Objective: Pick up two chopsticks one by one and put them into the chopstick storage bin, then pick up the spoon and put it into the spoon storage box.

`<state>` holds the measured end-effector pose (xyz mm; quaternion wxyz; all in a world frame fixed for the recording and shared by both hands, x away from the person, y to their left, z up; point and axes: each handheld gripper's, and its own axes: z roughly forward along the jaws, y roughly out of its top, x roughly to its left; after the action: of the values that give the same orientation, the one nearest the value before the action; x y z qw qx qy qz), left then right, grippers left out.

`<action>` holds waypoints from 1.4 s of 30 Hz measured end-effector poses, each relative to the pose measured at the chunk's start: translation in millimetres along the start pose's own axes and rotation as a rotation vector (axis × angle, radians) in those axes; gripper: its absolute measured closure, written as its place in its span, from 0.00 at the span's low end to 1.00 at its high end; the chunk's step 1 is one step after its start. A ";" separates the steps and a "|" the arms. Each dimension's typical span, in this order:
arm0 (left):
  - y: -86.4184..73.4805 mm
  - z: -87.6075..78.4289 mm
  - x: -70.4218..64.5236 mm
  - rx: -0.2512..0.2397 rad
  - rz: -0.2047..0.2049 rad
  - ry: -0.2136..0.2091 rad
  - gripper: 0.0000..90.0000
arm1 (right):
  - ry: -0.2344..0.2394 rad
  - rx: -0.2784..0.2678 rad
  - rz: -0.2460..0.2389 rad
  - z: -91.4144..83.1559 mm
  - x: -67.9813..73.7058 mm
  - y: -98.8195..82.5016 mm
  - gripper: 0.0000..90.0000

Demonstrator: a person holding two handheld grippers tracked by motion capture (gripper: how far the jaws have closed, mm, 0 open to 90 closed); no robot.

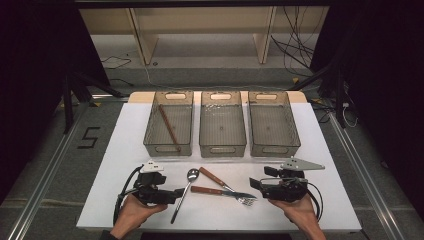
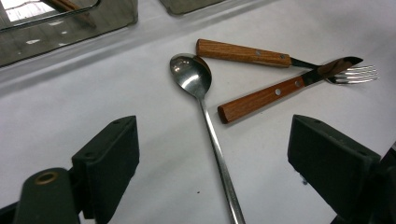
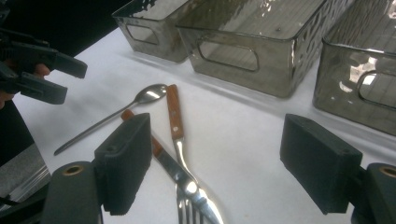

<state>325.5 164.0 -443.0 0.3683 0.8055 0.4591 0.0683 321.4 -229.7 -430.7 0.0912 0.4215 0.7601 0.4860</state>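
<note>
Both hand-held grippers, left [image 1: 176, 193] and right [image 1: 256, 184], spread and empty, flanking the spoon [image 1: 184, 193]; likely lining up pickups for sorting.

On the table stand 3 clear bins: left [image 1: 168, 125], middle [image 1: 222, 125], right [image 1: 274, 125]. Loose cutlery counts 1 spoon [image 1: 184, 192], 1 fork [image 1: 222, 186] and 1 knife [image 1: 215, 191]. 1 wooden stick [image 1: 169, 127] lies in the left bin.
</note>
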 end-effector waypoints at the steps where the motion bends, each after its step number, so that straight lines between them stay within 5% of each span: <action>1: 0.6 0.9 -0.7 0.014 0.005 0.006 0.18 | 0.000 0.004 0.004 -0.5 0.0 -1.0 0.29; 11: 3.5 13.3 -10.5 0.135 0.064 0.047 0.19 | -0.015 0.021 -0.001 -3.1 1.7 -10.0 0.27; 23: 5.0 23.2 -16.5 0.186 0.112 0.079 0.25 | -0.021 0.022 -0.002 -6.6 6.2 -15.0 0.27; 42: 8.3 37.3 -23.1 0.293 0.161 0.072 0.55 | -0.016 0.041 -0.009 -4.7 6.0 -16.3 0.28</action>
<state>334.8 123.4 -459.1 0.2234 0.8819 0.4109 0.0586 306.1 -231.2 -440.0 0.0909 0.4237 0.7711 0.4666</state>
